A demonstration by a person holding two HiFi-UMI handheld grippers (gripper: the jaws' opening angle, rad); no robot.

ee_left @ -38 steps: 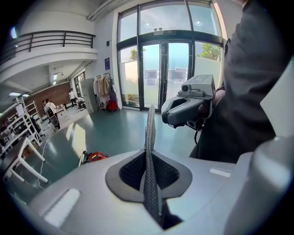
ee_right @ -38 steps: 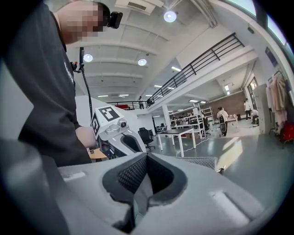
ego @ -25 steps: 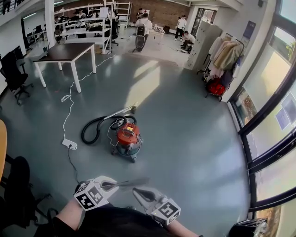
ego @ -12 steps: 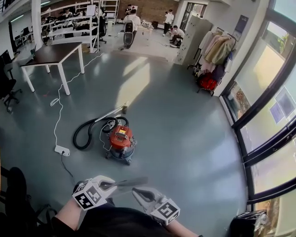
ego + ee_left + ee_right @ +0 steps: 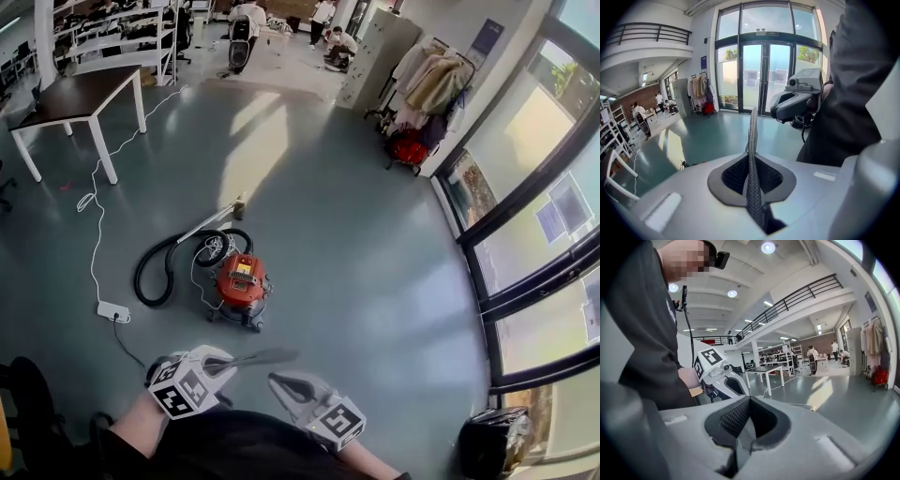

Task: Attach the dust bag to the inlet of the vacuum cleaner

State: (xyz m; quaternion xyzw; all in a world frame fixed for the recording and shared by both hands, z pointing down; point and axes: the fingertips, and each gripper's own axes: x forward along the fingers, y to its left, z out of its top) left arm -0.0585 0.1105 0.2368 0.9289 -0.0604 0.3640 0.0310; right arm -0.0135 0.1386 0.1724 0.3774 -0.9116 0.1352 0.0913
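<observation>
The red vacuum cleaner stands on the grey floor ahead, with its black hose looped to its left and the wand lying beyond. My left gripper is low in the head view, well short of the vacuum. It is shut on a thin grey woven sheet, the dust bag, which I see edge-on. That same bag stands up from the left gripper in the left gripper view. My right gripper is beside it, its tips meeting with nothing between them.
A white power strip and its cable lie left of the vacuum. A dark table stands at the far left, and a coat rack by the window wall. A dark shiny bag sits at the lower right. People are far back.
The vacuum, table and far room have slid down and left in the head view as I come nearer. Both grippers keep the same pose, the left still shut on the bag.
</observation>
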